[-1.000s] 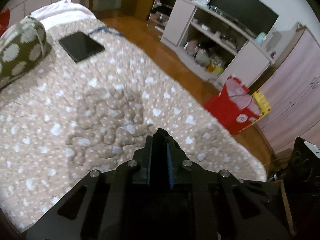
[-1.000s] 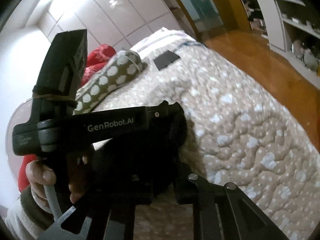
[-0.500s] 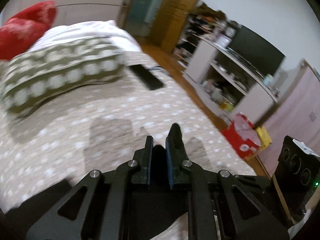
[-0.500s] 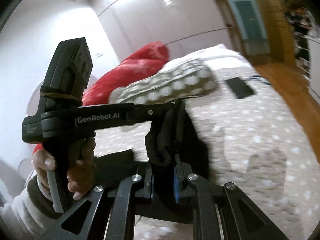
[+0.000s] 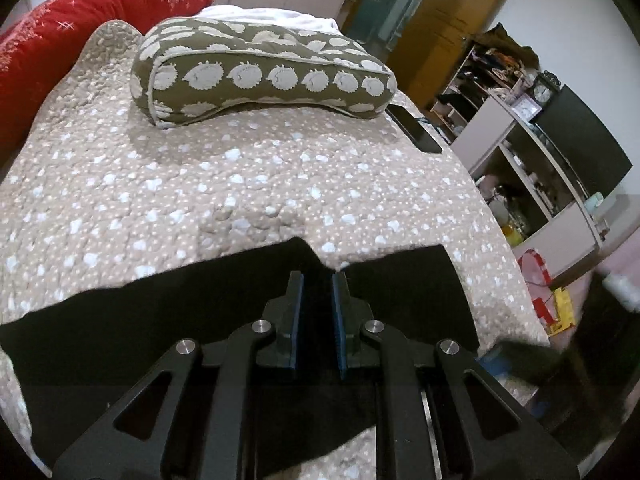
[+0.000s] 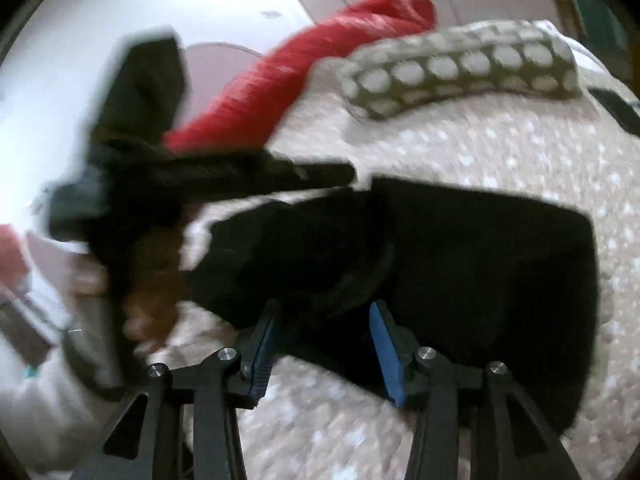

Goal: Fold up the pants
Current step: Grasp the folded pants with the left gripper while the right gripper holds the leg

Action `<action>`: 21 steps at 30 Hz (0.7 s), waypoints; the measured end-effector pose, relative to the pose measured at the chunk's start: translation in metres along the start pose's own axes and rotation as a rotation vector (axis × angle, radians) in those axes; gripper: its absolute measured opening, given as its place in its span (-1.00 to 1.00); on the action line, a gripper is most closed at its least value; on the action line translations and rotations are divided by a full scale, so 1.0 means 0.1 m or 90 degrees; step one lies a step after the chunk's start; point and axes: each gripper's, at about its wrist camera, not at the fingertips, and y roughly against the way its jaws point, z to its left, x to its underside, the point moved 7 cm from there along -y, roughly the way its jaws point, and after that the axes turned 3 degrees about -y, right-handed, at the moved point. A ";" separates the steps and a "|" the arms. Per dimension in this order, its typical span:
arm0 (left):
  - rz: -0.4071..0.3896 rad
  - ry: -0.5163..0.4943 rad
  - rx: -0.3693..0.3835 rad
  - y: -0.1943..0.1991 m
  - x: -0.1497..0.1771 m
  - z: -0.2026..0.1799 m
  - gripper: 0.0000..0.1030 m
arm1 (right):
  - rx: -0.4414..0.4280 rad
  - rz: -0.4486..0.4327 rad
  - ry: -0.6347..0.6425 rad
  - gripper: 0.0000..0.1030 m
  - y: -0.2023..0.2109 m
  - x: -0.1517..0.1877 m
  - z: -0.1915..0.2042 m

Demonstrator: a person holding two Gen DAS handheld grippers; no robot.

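Note:
Black pants [image 5: 160,320] lie spread flat on the beige quilted bed [image 5: 200,184]. In the left wrist view my left gripper [image 5: 317,280] hangs just over their far edge, jaws a small gap apart and nothing between them. In the blurred right wrist view the pants [image 6: 480,264] lie in front of my right gripper [image 6: 324,312], which is open wide and empty above their near edge. The left gripper's body [image 6: 200,176] and the hand holding it show at the left of that view.
An olive pillow with a white pattern [image 5: 256,72] and a red cushion [image 5: 80,20] lie at the head of the bed. A black tablet [image 5: 416,128] lies near the bed's right edge. Shelves and a TV [image 5: 580,152] stand beyond.
Both grippers were shut on the black pants and held them up. Now the pants lie flat on the bed and both grippers have let go and opened.

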 end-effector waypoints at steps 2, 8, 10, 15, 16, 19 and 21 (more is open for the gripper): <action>0.004 0.013 0.007 0.02 0.08 0.01 -0.27 | 0.035 -0.055 0.015 -0.15 0.30 -0.09 -0.06; 0.014 0.014 0.005 -0.10 0.24 -0.19 0.14 | 0.218 -0.091 -0.052 -0.36 0.56 -0.26 -0.86; 0.032 0.009 0.000 -0.21 0.29 -0.27 0.14 | 0.243 -0.075 -0.069 -0.43 0.41 -0.26 -1.08; 0.059 0.021 -0.022 -0.49 0.39 -0.31 -0.45 | 0.263 -0.064 -0.097 -0.43 0.26 -0.21 -1.41; 0.062 0.029 -0.036 -0.53 0.39 -0.28 -0.53 | 0.259 -0.067 -0.105 -0.43 0.25 -0.22 -1.45; 0.055 0.061 -0.007 -0.48 0.37 -0.23 -0.72 | 0.251 -0.068 -0.118 -0.43 0.28 -0.24 -1.41; 0.037 0.053 -0.014 -0.37 0.33 -0.23 -0.75 | 0.251 -0.070 -0.118 -0.43 0.33 -0.23 -1.36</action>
